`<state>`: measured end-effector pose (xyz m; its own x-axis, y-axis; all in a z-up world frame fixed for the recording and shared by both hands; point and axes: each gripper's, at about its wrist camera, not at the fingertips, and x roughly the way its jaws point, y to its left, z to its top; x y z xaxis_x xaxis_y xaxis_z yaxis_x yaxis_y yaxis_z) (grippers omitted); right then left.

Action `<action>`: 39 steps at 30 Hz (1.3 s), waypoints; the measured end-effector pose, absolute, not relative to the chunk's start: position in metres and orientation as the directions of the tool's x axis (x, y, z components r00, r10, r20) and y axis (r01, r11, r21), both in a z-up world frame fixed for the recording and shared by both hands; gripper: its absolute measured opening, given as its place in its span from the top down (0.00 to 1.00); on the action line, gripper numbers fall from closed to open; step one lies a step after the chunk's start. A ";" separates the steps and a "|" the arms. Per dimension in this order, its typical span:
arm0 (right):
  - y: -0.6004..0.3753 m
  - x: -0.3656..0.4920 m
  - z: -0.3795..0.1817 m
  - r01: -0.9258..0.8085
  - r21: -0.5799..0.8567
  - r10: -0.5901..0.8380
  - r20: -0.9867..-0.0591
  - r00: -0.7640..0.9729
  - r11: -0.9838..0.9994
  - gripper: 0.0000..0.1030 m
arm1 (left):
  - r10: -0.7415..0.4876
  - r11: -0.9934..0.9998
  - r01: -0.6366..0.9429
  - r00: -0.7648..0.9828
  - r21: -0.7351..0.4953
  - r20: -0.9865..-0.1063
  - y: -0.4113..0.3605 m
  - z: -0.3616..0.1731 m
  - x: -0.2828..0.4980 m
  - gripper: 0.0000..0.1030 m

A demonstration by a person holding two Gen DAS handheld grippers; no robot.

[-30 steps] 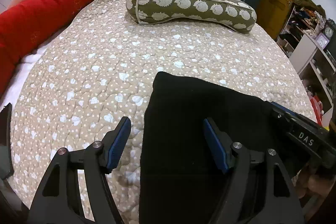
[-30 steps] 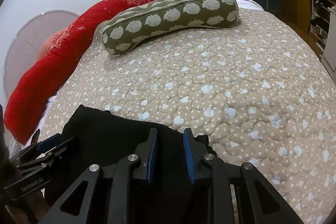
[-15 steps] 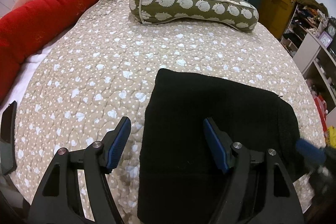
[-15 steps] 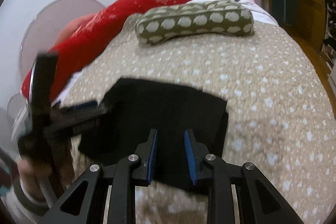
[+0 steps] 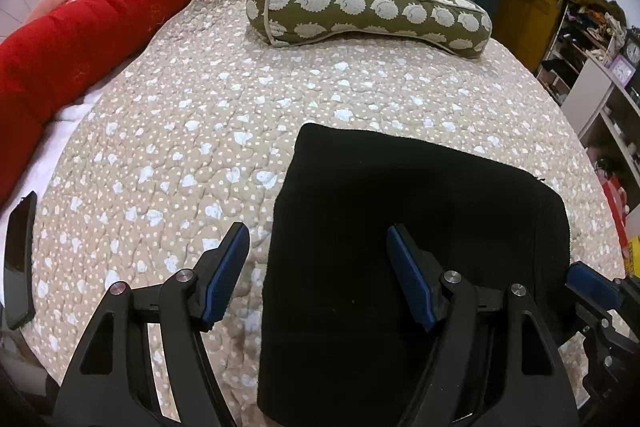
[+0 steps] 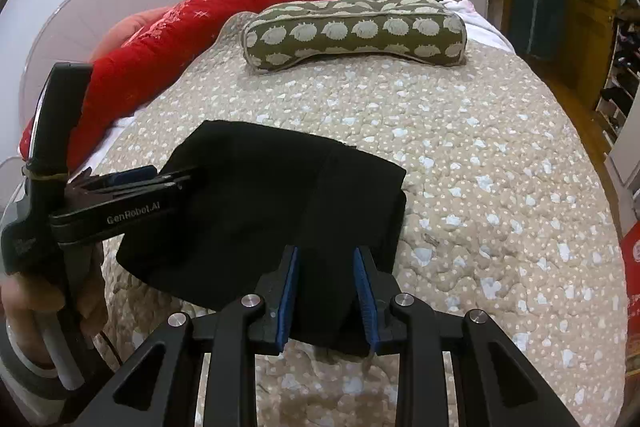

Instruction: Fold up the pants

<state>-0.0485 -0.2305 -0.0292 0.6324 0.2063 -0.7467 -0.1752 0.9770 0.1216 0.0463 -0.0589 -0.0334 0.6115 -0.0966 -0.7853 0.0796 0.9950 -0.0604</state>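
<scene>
One pair of black pants lies folded into a flat rectangle on the near part of the bed, on its beige dotted quilt. Behind it sit one olive pillow with pale hedgehog shapes and one long red bolster along the bed's left edge.

There are two tongs. The left tongs stand wide apart over the left edge of the pants, gripping nothing. The right tongs are narrowly apart, above the near edge of the cloth, with nothing pinched.

The left wrist view alone shows a dark phone at the bed's left edge and shelves on the right. The right wrist view alone shows the person's hand holding the left tongs' handle.
</scene>
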 end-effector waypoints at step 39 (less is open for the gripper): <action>-0.259 0.015 -0.040 -0.071 0.179 0.181 -0.729 0.660 0.981 0.72 | -0.079 0.997 0.050 0.626 -0.062 -0.776 -0.050 -0.031 0.042 0.31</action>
<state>0.0148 -0.2585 -0.0398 0.6598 0.1808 -0.7294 -0.0714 0.9813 0.1786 0.0418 -0.0497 -0.0311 0.6255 -0.0793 -0.7761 0.0498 0.9969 -0.0617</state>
